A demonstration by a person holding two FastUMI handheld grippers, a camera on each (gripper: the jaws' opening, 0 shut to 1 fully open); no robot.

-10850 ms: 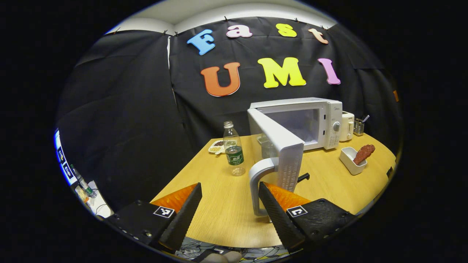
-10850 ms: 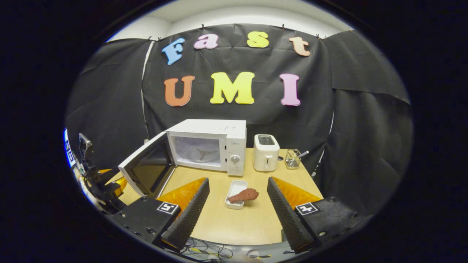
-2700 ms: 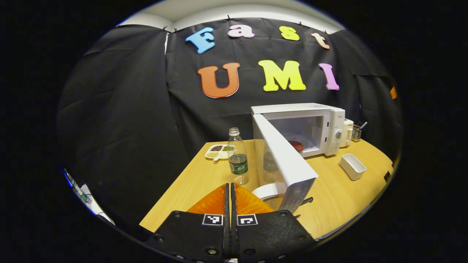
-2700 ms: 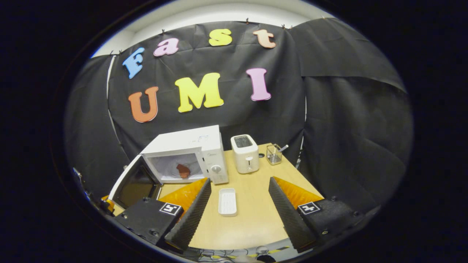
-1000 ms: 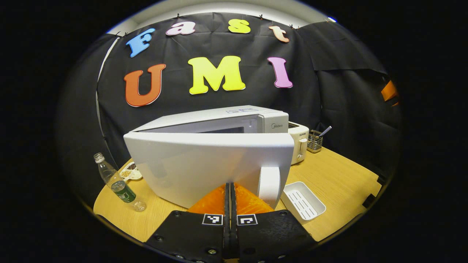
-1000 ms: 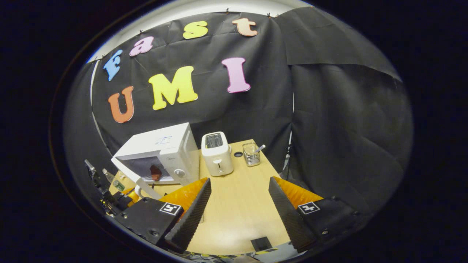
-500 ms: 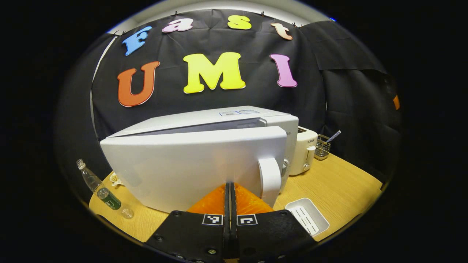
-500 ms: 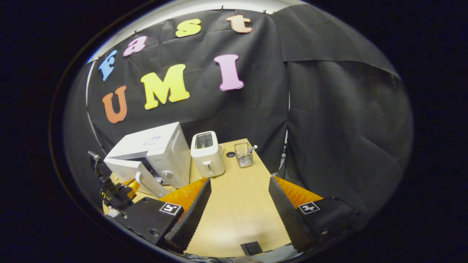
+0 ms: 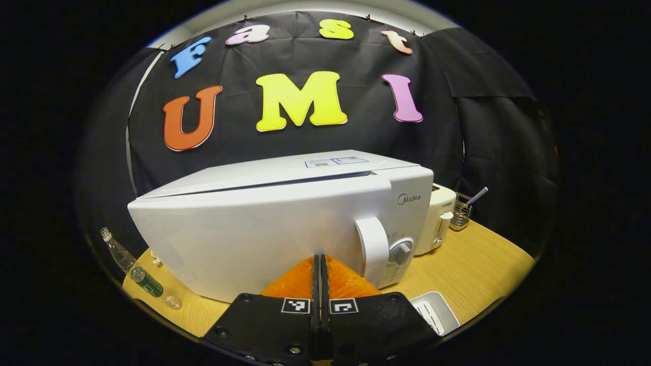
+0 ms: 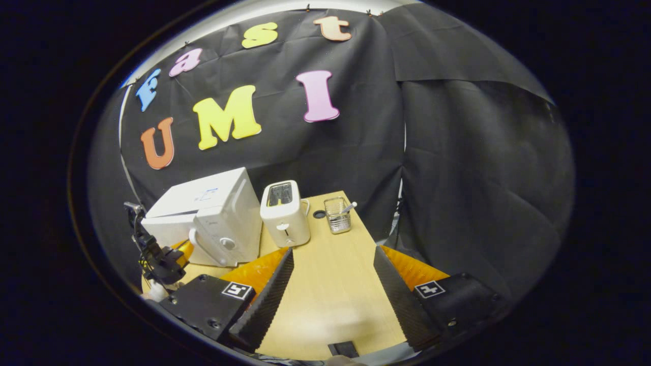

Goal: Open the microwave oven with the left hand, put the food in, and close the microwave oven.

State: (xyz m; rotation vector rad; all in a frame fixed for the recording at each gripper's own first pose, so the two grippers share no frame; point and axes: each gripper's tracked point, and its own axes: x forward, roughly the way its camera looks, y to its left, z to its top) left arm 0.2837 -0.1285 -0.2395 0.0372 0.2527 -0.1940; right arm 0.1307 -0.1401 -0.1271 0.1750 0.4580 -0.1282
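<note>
Two views recorded the same wooden table [image 10: 330,284] from different sides. Filling the centre of the left gripper view, the white microwave oven [image 9: 274,223] presented its door [image 9: 244,239] drawn almost flush against the body, a thin seam remaining along the top edge; the curved door handle [image 9: 374,249] stood at centre right beside the control dial [image 9: 402,251]. The food lay out of sight behind the door. The left gripper [image 9: 320,262], fingers pressed together with nothing between them, rose from the bottom centre with its tips against the lower part of the door.

The right gripper view placed the microwave oven [image 10: 213,218] small at centre left, with the left gripper [image 10: 165,262] at its front, at lower left. The right gripper [image 10: 333,277] stood spread wide at the bottom of that view, holding nothing, over bare table.

Lesser items, in descending size: a white toaster [image 10: 285,208] just right of the oven; a white tray [image 9: 435,315] at the lower right of the left gripper view, partly hidden by the gripper body; a plastic bottle [image 9: 135,269] at its lower left; a wire holder [image 10: 338,216] right of the toaster.
</note>
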